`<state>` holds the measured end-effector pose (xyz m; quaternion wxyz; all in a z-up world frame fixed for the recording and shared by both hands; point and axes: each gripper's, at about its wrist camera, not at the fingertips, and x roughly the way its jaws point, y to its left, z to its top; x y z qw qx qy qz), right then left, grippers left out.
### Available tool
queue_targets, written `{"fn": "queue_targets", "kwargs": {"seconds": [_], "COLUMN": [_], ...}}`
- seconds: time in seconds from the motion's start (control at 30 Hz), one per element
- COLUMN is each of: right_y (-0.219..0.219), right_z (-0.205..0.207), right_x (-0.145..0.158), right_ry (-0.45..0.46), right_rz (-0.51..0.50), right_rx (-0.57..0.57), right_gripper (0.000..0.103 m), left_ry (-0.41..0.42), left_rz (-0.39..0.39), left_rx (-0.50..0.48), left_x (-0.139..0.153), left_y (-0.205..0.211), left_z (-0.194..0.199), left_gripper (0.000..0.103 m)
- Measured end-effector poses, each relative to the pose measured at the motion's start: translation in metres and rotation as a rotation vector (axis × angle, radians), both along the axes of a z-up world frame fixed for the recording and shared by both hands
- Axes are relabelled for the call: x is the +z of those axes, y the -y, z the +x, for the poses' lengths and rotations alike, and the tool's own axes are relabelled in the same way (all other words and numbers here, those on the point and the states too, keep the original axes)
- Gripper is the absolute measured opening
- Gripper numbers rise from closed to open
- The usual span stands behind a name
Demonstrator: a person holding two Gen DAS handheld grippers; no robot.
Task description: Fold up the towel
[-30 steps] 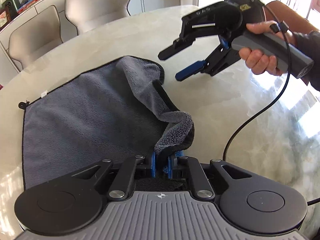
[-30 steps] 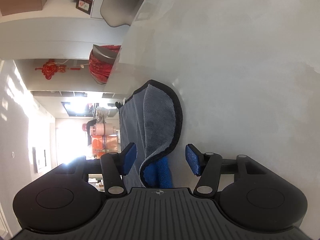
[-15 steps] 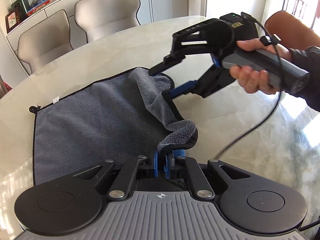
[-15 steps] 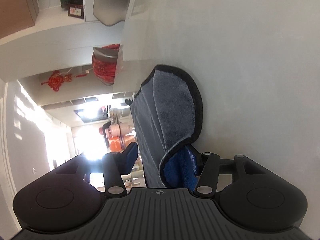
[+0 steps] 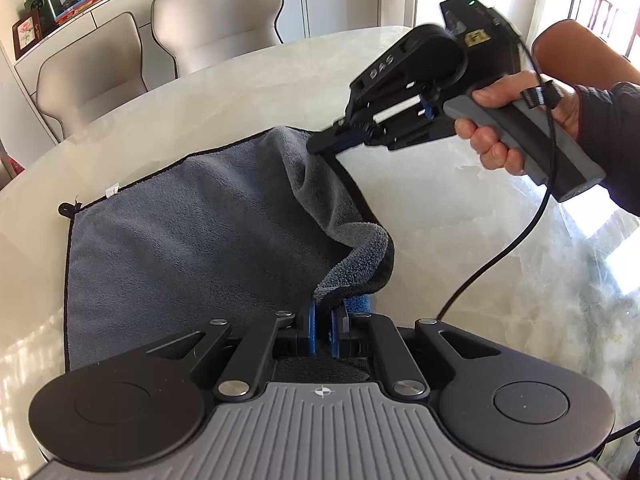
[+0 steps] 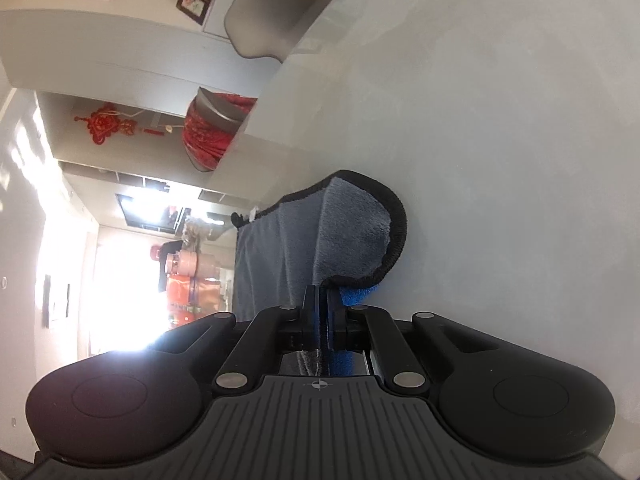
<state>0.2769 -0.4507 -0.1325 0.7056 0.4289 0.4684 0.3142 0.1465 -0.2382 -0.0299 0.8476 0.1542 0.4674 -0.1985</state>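
Observation:
A grey towel (image 5: 180, 232) with black edging and a blue underside lies on the pale marble table (image 5: 460, 208). Its right edge is lifted off the table. My left gripper (image 5: 322, 322) is shut on the near right corner, which curls up above the jaws. My right gripper (image 5: 320, 146), held by a hand, is shut on the far right corner. In the right wrist view the towel (image 6: 340, 236) is pinched between the closed jaws of the right gripper (image 6: 323, 304), and the camera is rolled on its side.
Two beige chairs (image 5: 216, 16) stand behind the table's far edge. A black cable (image 5: 500, 248) hangs from the right gripper down to the table. A small tag (image 5: 112, 190) and a loop (image 5: 66, 210) mark the towel's far left corner.
The right gripper came down from above the table onto the far right corner and closed on it, then lifted it a little. The left gripper kept its grip and place.

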Motion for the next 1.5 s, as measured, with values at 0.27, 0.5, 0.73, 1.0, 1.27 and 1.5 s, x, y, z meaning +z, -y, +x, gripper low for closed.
{"fn": "queue_targets", "kwargs": {"seconds": [0.27, 0.5, 0.73, 1.0, 1.27, 1.5], "right_y": [0.009, -0.009, -0.057, -0.135, -0.214, -0.265], "right_z": [0.001, 0.004, 0.015, 0.023, 0.032, 0.034], "right_x": [0.046, 0.083, 0.112, 0.134, 0.136, 0.123], "right_ry": [0.119, 0.201, 0.237, 0.252, 0.220, 0.128], "right_rz": [-0.036, -0.119, -0.137, -0.194, -0.271, -0.400], "right_rx": [0.027, 0.090, 0.129, 0.205, 0.282, 0.331], "right_gripper": [0.004, 0.004, 0.004, 0.004, 0.005, 0.034], "left_ry": [0.041, 0.068, 0.081, 0.077, 0.078, 0.024], "left_rz": [-0.019, -0.042, -0.101, -0.170, -0.186, -0.220], "left_rx": [0.052, 0.111, 0.154, 0.197, 0.293, 0.281], "left_x": [0.022, 0.039, 0.050, 0.046, 0.043, 0.029], "left_y": [-0.017, -0.044, -0.081, -0.133, -0.206, -0.232], "left_z": [-0.011, -0.024, -0.031, -0.031, -0.027, -0.018], "left_gripper": [0.006, 0.006, 0.006, 0.006, 0.006, 0.007]}}
